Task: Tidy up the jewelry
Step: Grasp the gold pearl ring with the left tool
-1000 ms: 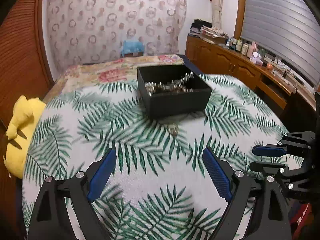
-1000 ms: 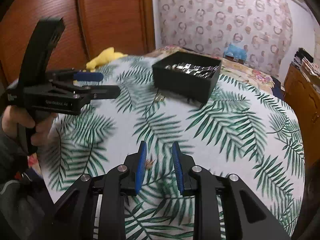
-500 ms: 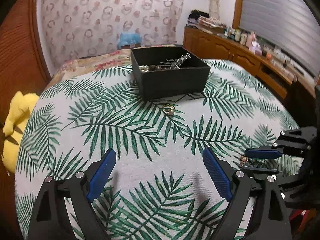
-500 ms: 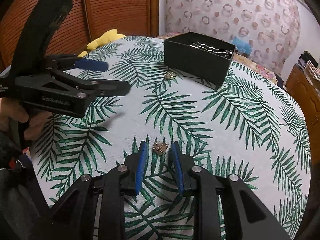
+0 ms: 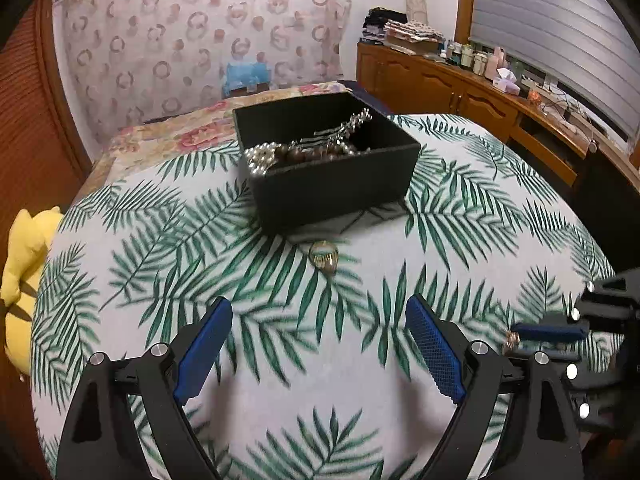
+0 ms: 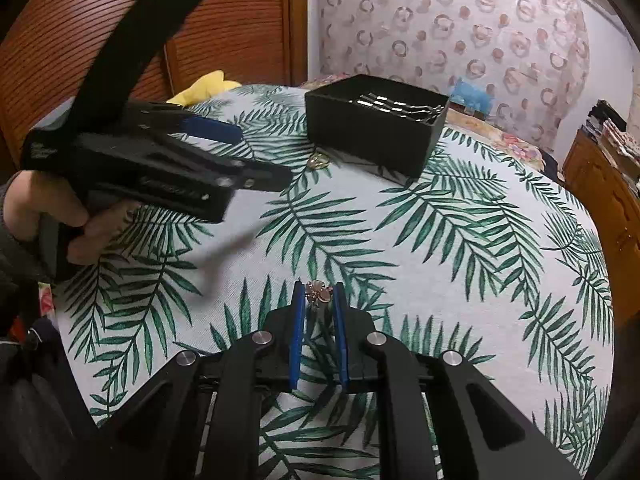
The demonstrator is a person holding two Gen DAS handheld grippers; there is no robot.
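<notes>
A black open box with beads and silver chains stands on the leaf-print tablecloth; it also shows in the right wrist view. A gold ring lies on the cloth just in front of the box, also seen from the right wrist. My left gripper is open and empty, hovering short of that ring. My right gripper is shut on a small rose-gold flower ring, held at the fingertips just above the cloth; it shows at the right edge of the left wrist view.
A round table with the leaf-print cloth. A yellow plush toy sits off the left edge. A wooden cabinet with small items runs along the right wall. A floral bed lies behind the table.
My right gripper has closed on the flower ring. My left gripper has moved forward toward the gold ring and the box.
</notes>
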